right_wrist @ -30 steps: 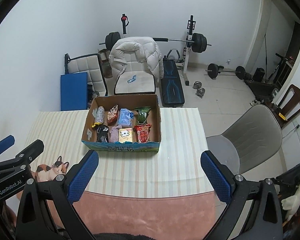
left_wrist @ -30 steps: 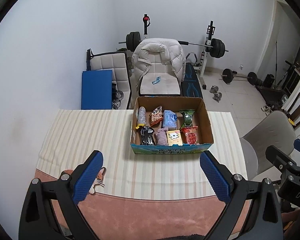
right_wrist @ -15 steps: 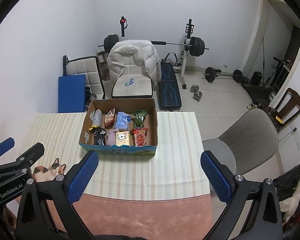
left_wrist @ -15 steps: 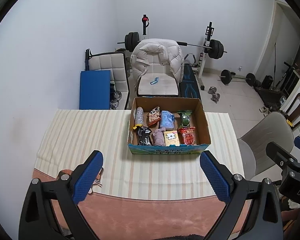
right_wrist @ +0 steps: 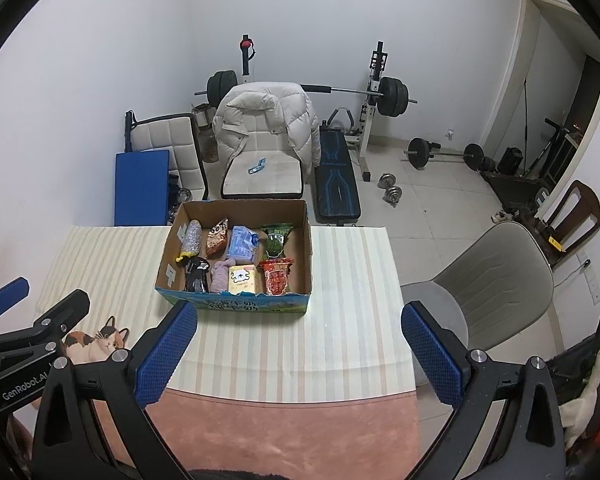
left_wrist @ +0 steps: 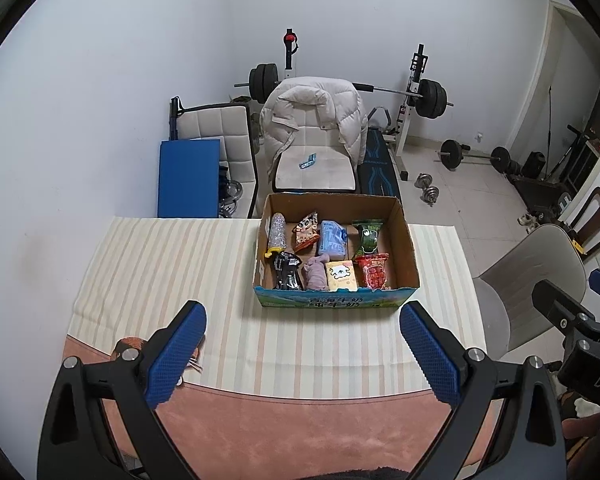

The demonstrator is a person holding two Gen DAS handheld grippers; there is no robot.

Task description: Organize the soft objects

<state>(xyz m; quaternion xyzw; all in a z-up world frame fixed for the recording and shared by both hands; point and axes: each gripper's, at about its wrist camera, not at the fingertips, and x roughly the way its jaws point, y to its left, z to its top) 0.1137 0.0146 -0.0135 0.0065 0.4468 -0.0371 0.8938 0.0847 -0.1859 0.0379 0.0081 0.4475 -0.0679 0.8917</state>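
An open cardboard box (left_wrist: 404,248) stands on the striped tablecloth (left_wrist: 172,264); it also shows in the right wrist view (right_wrist: 306,256). Inside lie several soft packets: a glittery tube (left_wrist: 277,232), a blue pack (left_wrist: 332,239), a green bag (left_wrist: 367,237), a red bag (left_wrist: 374,274), a yellow pack (left_wrist: 341,276), a mauve cloth (left_wrist: 315,273) and a black pouch (left_wrist: 286,276). My left gripper (left_wrist: 302,354) is open and empty, high above the table's near edge. My right gripper (right_wrist: 298,354) is open and empty beside it.
A cat-print item (right_wrist: 98,340) lies on the table's near left corner. A grey chair (right_wrist: 496,280) stands right of the table. Behind the table are a chair with a white jacket (left_wrist: 312,128), a blue mat (left_wrist: 188,178) and a weight bench (right_wrist: 336,184).
Both grippers have drawn back and up from the box, which looks slightly smaller and farther. Both stay open and empty; nothing on the table moved.
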